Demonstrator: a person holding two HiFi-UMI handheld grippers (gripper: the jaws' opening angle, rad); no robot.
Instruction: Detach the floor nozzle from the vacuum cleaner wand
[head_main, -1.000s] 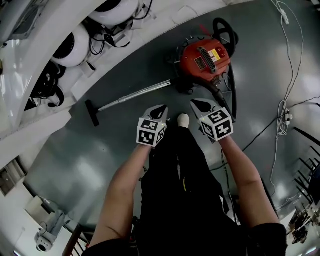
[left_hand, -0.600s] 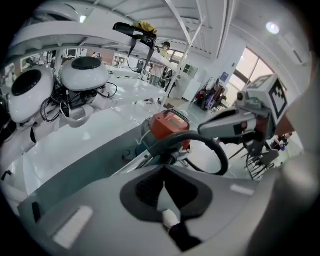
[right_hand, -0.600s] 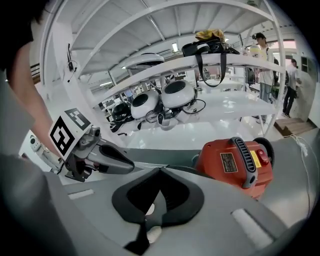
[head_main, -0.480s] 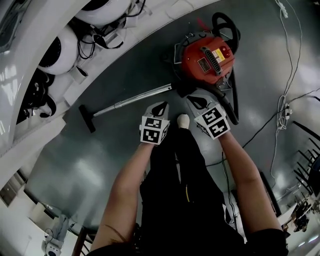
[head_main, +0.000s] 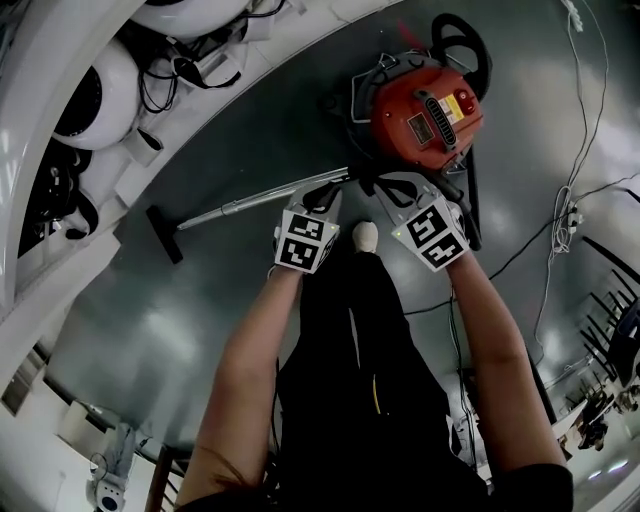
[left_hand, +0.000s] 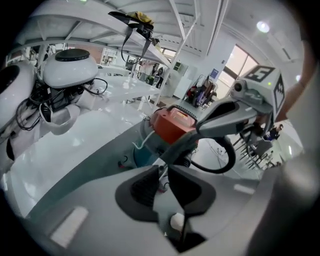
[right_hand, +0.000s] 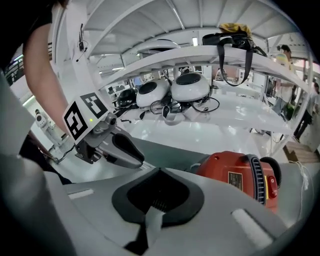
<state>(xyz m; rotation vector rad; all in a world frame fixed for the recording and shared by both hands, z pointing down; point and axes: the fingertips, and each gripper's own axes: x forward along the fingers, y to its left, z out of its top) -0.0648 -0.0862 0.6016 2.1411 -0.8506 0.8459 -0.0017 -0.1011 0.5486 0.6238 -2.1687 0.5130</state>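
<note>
So, there are two grippers, one in each hand, both angled down at the grey floor (head_main: 150, 330) just on the person's side of the red canister (head_main: 425, 110). The left gripper (head_main: 322, 193) has its jaws a narrow slit apart, having just been opening, with nothing between them; the right gripper (head_main: 392, 186) has its jaws pressed together and empty. One white shoe toe (head_main: 366, 237) shows between the two.

In the head view the left gripper's tips overlap the canister end of the single metal wand (head_main: 255, 203); whether they touch it cannot be told. The wand lies flat, running leftward from the canister; the one black floor nozzle (head_main: 163, 233) is still joined to its far end, well apart from both grippers. One black hose (head_main: 455, 45) loops round the canister's far side; one white cable (head_main: 590, 120) trails across the floor to the canister's right; two white domed machines (head_main: 95, 95) (head_main: 190, 15) stand beyond the canister to its left.
</note>
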